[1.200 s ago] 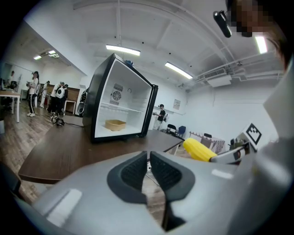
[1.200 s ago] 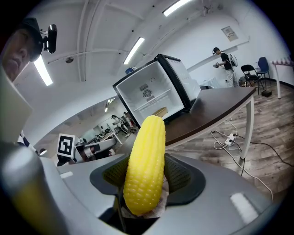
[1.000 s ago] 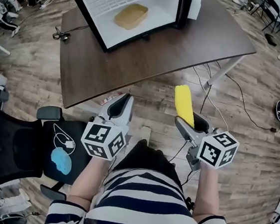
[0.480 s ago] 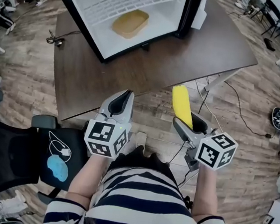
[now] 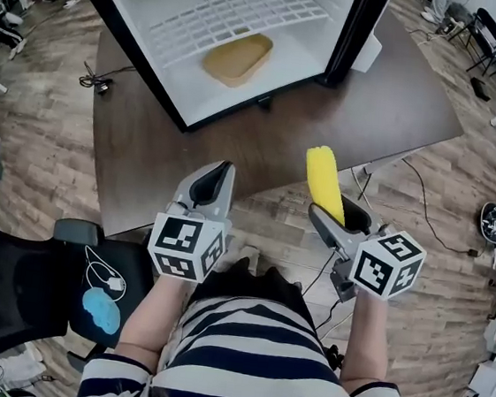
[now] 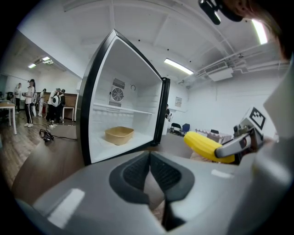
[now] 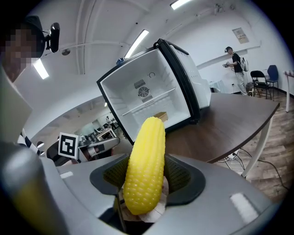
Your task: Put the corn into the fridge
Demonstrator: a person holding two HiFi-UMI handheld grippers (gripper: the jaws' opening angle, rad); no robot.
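Corn point(image 5: 325, 184): clamped at its blunt end in my right gripper point(image 5: 335, 215), long axis running forward, tip toward the open fridge point(image 5: 291, 57) (just over the table point(image 5: 364, 117) edge). Left gripper point(image 5: 219, 179): fingers together, nothing between.

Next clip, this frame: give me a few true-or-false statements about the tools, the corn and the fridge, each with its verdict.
1. The right tool is clamped on the corn. True.
2. The left tool grips a tan tray. False: its jaws are together on nothing, and the tan tray lies inside the fridge.
3. The fridge is closed. False: it stands open, with its white interior and wire shelf in view.
4. The fridge stands on a dark wooden table. True.
5. The corn already lies in the fridge. False: it is outside, held by the right tool.
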